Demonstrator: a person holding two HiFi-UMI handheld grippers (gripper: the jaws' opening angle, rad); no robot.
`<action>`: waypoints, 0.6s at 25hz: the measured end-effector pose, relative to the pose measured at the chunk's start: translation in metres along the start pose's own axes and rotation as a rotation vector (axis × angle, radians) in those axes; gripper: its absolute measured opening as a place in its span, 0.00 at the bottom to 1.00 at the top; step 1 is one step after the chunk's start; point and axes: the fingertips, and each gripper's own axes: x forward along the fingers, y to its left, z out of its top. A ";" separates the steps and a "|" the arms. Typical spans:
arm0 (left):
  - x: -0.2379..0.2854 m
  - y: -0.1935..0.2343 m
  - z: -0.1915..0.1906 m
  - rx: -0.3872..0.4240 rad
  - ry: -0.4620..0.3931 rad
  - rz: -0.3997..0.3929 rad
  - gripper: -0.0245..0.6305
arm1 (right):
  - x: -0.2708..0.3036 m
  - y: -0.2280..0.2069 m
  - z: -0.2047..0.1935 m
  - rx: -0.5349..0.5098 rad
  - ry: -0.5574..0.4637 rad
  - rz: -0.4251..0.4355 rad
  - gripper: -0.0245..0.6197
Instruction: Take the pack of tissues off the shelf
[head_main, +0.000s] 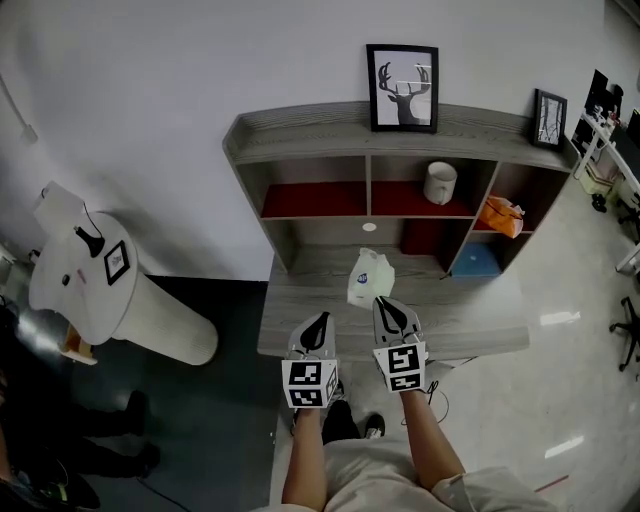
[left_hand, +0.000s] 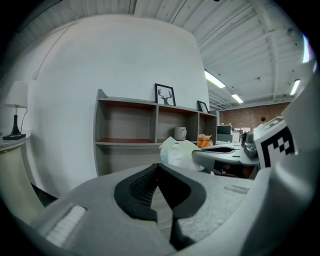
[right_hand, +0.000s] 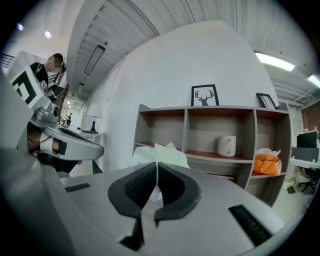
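The pack of tissues (head_main: 369, 276), white with a blue mark, stands upright on the grey desk surface (head_main: 300, 300) of the shelf unit (head_main: 300, 135), below its compartments. My right gripper (head_main: 385, 301) is shut, its tips just in front of the pack's lower edge; nothing shows between its jaws. In the right gripper view the pack (right_hand: 169, 154) rises right behind the closed tips (right_hand: 156, 163). My left gripper (head_main: 321, 317) is shut too and empty, beside the right one and a little left of the pack (left_hand: 176, 151). Its tips (left_hand: 158, 165) meet in the left gripper view.
On the shelves are a white mug (head_main: 440, 182), an orange bag (head_main: 502, 215) and a blue box (head_main: 478, 262). A deer picture (head_main: 402, 88) and a smaller frame (head_main: 549, 118) stand on top. A round white side table (head_main: 85, 265) with a lamp is at the left.
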 end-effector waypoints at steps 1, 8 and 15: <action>-0.002 -0.003 -0.003 0.000 0.003 -0.003 0.05 | -0.004 0.000 -0.003 0.004 0.002 -0.002 0.06; -0.015 -0.016 -0.015 -0.007 -0.006 -0.007 0.05 | -0.022 0.004 -0.010 0.004 -0.008 0.005 0.06; -0.023 -0.021 -0.012 -0.008 -0.029 0.004 0.05 | -0.035 0.008 -0.007 -0.008 -0.016 0.019 0.06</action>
